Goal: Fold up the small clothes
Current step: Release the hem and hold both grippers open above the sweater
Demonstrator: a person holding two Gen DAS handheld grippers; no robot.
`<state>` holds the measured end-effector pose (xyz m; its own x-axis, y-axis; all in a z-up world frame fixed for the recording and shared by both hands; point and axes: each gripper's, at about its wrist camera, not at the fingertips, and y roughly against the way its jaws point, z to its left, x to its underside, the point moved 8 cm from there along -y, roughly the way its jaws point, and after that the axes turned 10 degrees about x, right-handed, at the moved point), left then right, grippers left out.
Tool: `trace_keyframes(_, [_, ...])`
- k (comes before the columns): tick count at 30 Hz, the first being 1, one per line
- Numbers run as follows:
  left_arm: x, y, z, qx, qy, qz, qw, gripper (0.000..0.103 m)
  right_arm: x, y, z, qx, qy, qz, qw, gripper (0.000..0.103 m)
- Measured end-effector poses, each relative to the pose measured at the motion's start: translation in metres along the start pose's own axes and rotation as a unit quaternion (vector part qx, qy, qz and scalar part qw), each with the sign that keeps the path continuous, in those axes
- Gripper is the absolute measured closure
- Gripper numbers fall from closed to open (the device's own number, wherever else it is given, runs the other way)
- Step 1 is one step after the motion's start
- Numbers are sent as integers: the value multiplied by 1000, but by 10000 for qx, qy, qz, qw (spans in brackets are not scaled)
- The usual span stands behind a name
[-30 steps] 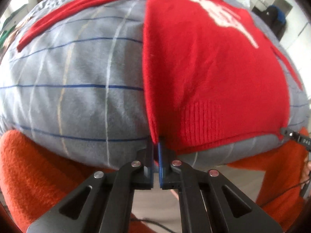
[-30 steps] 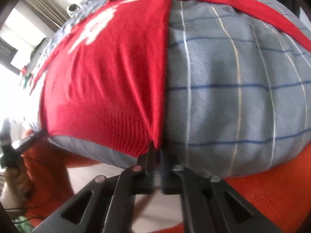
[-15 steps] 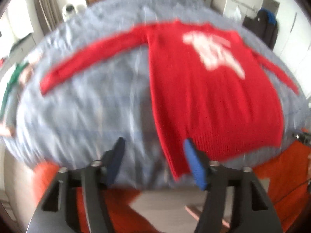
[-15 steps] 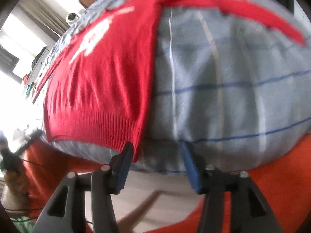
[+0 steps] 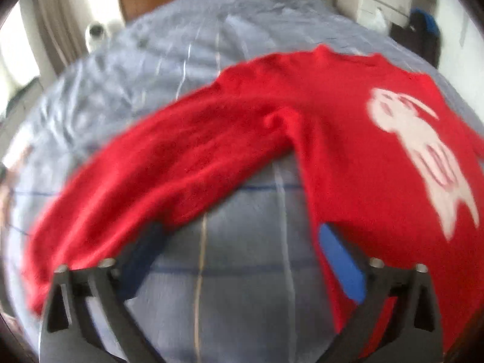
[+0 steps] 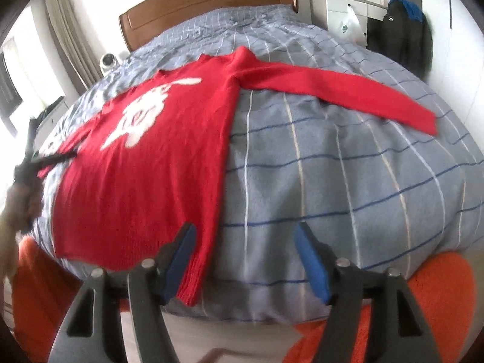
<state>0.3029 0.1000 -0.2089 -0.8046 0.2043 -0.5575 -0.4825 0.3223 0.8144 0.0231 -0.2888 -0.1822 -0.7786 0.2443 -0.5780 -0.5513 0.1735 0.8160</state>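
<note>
Red sweater [image 6: 145,178] w/ white print lies flat, face up, on grey checked bedspread [image 6: 348,181], both sleeves spread out. Left gripper [image 5: 242,245] over left sleeve area, jaws opening, nothing between them but bedding. Right gripper [image 6: 245,257] near hem corner, jaws opening, clamping nothing; hem edge just beside its left pad.

Bed [image 6: 348,157]: blue-grey checked cover, dk blue + white lines. Wood headboard [image 6: 205,3] at far end. Curtain [image 6: 72,39] far L. White cabinet [image 6: 341,15] far R; dark jacket [image 6: 399,39] beside it. Orange rug [image 6: 435,308] at bed foot.
</note>
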Motion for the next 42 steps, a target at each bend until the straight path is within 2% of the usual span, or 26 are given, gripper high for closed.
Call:
trace_keyframes(4, [2, 0, 8, 247, 152, -461, 9985, 0, 8, -8, 5, -14, -71, 221, 9997, 36])
trace_keyframes(6, [7, 5, 2, 162, -56, -537, 9984, 0, 9, -9, 5, 35, -76, 245, 9997, 36])
trace_keyframes(12, [6, -1, -4, -185, -410, -547, 9975, 0, 0, -19, 13, 144, -199, 368, 9990, 36])
trace_keyframes(17, [5, -1, -2, -125, -377, -606, 9974, 0, -4, -23, 29, 176, -154, 422, 9988, 36])
trace_keyframes(24, [4, -2, -2, -133, -387, -602, 9974, 0, -12, -12, 34, 367, 52, 230, 9990, 36])
trace_keyframes(27, [4, -2, -2, -132, -389, -602, 9973, 0, -11, -19, 29, 418, -159, 447, 9980, 36])
trace_keyframes(32, [4, -2, -2, -131, -387, -602, 9973, 0, -5, -31, 18, 409, -965, 882, 9906, 36])
trace_keyframes(34, [4, -2, -2, -129, -387, -602, 9974, 0, -5, -32, 16, 475, -1079, 942, 9886, 36])
trace_keyframes(42, [4, -2, -2, -130, -387, -602, 9974, 0, -7, -28, 22, 668, -943, 990, 9884, 36])
